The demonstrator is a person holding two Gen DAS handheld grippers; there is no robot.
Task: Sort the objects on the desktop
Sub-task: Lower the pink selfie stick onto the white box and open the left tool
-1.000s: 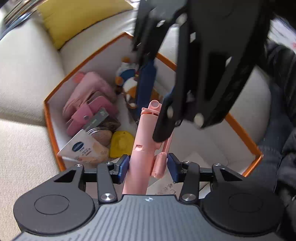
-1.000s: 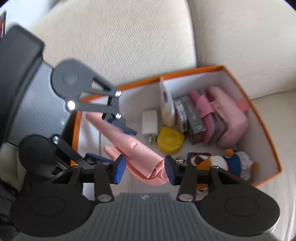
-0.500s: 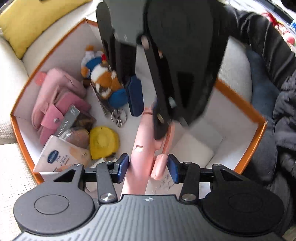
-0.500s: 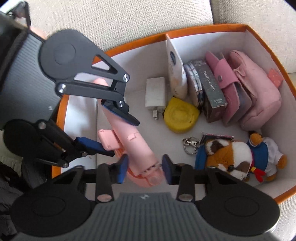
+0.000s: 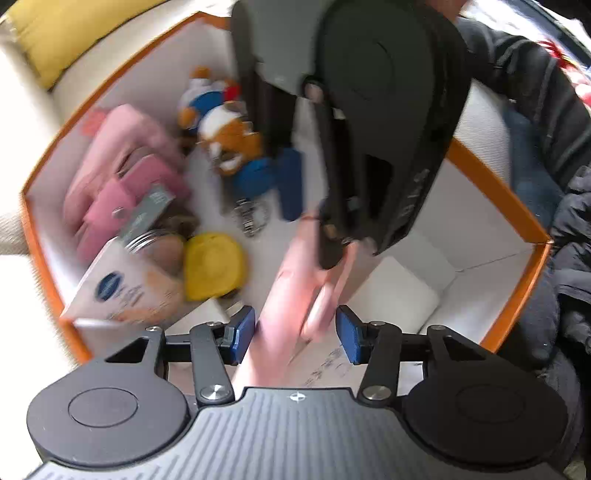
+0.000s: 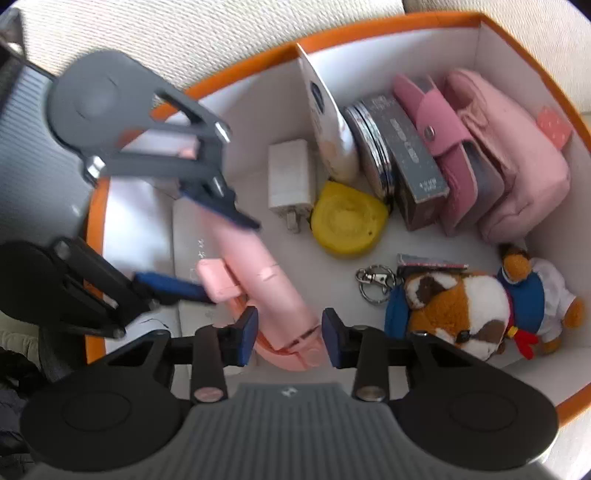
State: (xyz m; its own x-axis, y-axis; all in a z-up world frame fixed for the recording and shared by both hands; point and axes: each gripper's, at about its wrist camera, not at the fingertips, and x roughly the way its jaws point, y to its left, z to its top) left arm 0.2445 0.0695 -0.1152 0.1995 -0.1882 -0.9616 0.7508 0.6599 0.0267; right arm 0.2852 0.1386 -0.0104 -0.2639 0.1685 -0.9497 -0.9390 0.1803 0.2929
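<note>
inside the orange-rimmed box on the cream sofa cushion, a long pink device lies slanted on the white floor of the box, at the end away from the pink pouch. both grippers straddle it. the left gripper has its jaws opening, the device between the blue pads with a gap on each side. the right gripper straddles the other end, jaws also opening, and the pads do not look pressed on it. beside the device, toward the pouch, sit a white charger, a yellow round case and a plush toy with a key ring. a pink wallet and a dark box stand next to the pouch.
</note>
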